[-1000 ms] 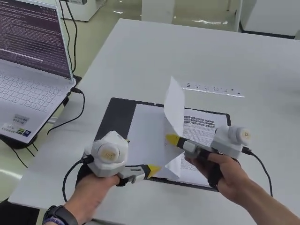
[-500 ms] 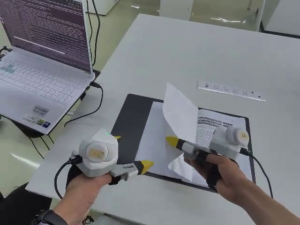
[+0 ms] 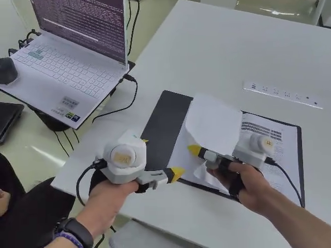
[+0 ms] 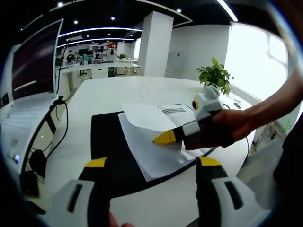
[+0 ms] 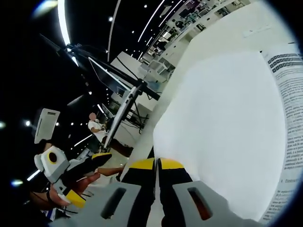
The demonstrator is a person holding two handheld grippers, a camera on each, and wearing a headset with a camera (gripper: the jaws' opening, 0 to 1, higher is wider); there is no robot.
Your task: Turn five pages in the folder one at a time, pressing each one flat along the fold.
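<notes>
A black folder [image 3: 163, 124] lies open on the white table, with a printed page [image 3: 282, 150] on its right side. My right gripper [image 3: 194, 150] is shut on the lower edge of a white page [image 3: 214, 124], which is lifted and curls over toward the left. In the right gripper view the jaws [image 5: 156, 164] are closed together on that page [image 5: 222, 127]. My left gripper [image 3: 176, 173] hovers open at the folder's near-left edge, holding nothing. In the left gripper view its yellow tips [image 4: 152, 162] stand wide apart, facing the right gripper [image 4: 166, 137] and the folder [image 4: 106, 137].
An open laptop [image 3: 67, 67] sits on a stand to the left, off the table, with cables [image 3: 116, 108] running toward the folder. A white power strip [image 3: 282, 94] lies behind the folder. A dark mouse [image 3: 6, 70] rests at far left. The table's near edge runs just below the grippers.
The page in my right gripper has swung from standing upright to leaning low over the left side. My left gripper stays by the folder's near-left edge. The head camera has shifted.
</notes>
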